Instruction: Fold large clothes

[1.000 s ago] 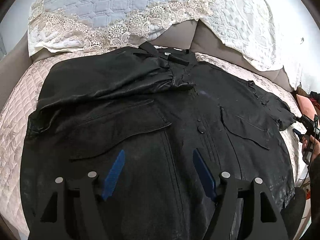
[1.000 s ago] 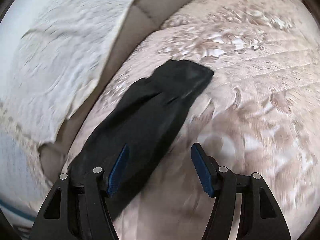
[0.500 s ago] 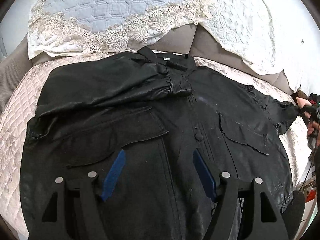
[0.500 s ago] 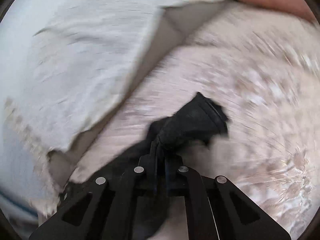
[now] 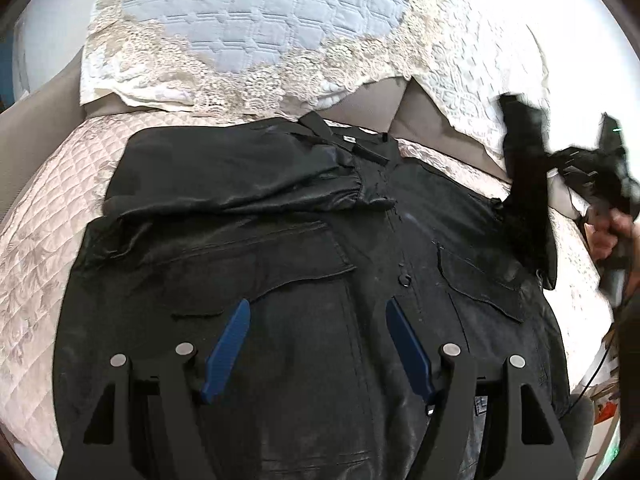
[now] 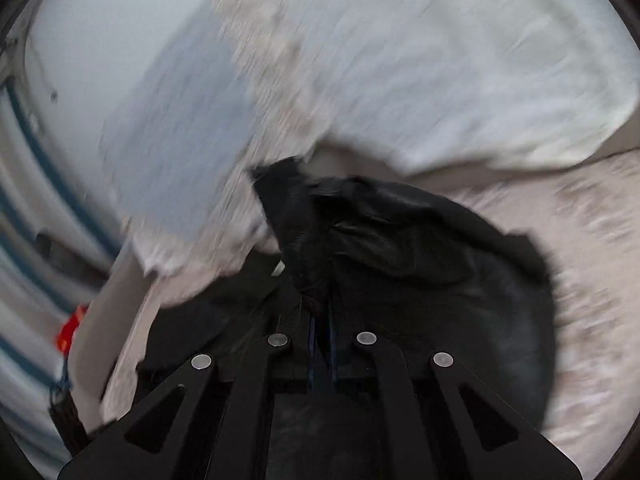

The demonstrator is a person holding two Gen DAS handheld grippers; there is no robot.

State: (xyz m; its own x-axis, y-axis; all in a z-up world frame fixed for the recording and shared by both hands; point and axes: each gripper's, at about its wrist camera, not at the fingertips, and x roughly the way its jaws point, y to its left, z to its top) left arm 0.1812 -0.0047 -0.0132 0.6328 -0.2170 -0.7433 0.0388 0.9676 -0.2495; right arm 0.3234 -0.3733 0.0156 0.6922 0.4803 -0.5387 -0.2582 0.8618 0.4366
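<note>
Left wrist view: one black jacket (image 5: 304,280), leather-like sheen, laid front-up across pale pink quilted bedspread (image 5: 36,240), collar toward the pillows. Near sleeve (image 5: 240,184) folded flat across the chest, cuff ending just short of the collar. Two chest pocket flaps, one round button on the centre placket. Far sleeve (image 5: 528,184) lifted off the bed, hanging upright at right edge, pinched high by right gripper (image 5: 560,164), with a hand (image 5: 608,236) on the handle. Left gripper (image 5: 316,344) hovering over the lower front panel, blue pads spread wide, nothing between them. Two pillows behind: blue quilted with lace trim (image 5: 256,20), white embroidered (image 5: 480,52); grey headboard visible in the gap between them. Bedspread bare to the left of the jacket; on the right, hem close to the bed edge. Right wrist view: heavily motion-blurred. Right gripper (image 6: 322,344) pressed together on black sleeve (image 6: 400,248) fabric, cloth bunched and draping ahead and to the right of the fingers. Same two pillows (image 6: 180,132) smeared behind, bedspread (image 6: 592,264) bare to the right. Small red object (image 6: 70,330) at lower left, not identifiable.
</note>
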